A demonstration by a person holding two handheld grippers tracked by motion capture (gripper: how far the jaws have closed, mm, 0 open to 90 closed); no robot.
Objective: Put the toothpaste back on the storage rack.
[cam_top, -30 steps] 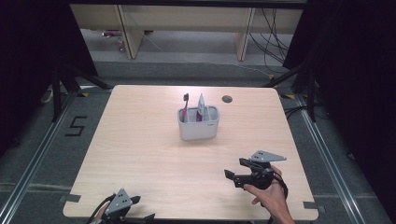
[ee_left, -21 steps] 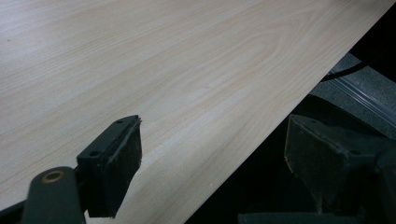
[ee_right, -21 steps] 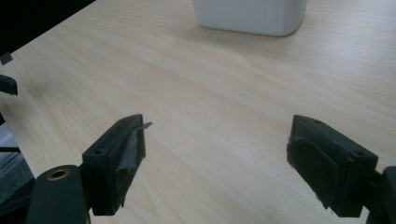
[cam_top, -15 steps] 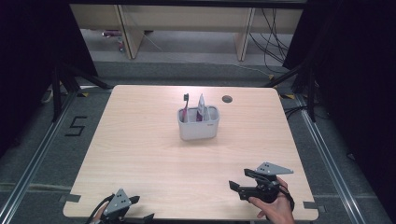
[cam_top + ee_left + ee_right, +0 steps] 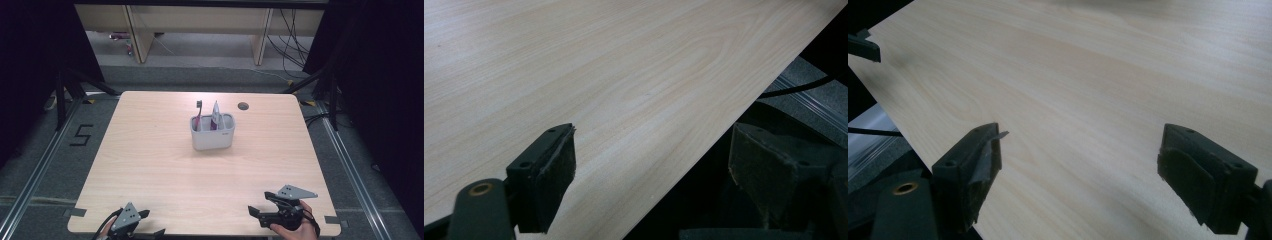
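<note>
A light grey holder (image 5: 212, 132) stands on the wooden table (image 5: 150, 165), a little beyond its middle. A dark-headed toothbrush (image 5: 198, 113) and a toothpaste tube (image 5: 215, 116) stand upright in it. My right gripper (image 5: 261, 205) hovers at the table's near right corner, held by a hand, jaws open with nothing between them (image 5: 1080, 165). My left gripper (image 5: 150, 224) sits at the near left edge, partly cut off by the frame. Its jaws are open and empty, straddling the table's front edge (image 5: 651, 172).
A small dark round hole (image 5: 243, 106) marks the table's far side. Floor rails run along both sides of the table. Shelving and cables stand beyond the far edge. A "5" (image 5: 81, 135) is marked on the floor at the left.
My right gripper has drawn back toward the table's near right corner, away from the holder. The left gripper has stayed in place.
</note>
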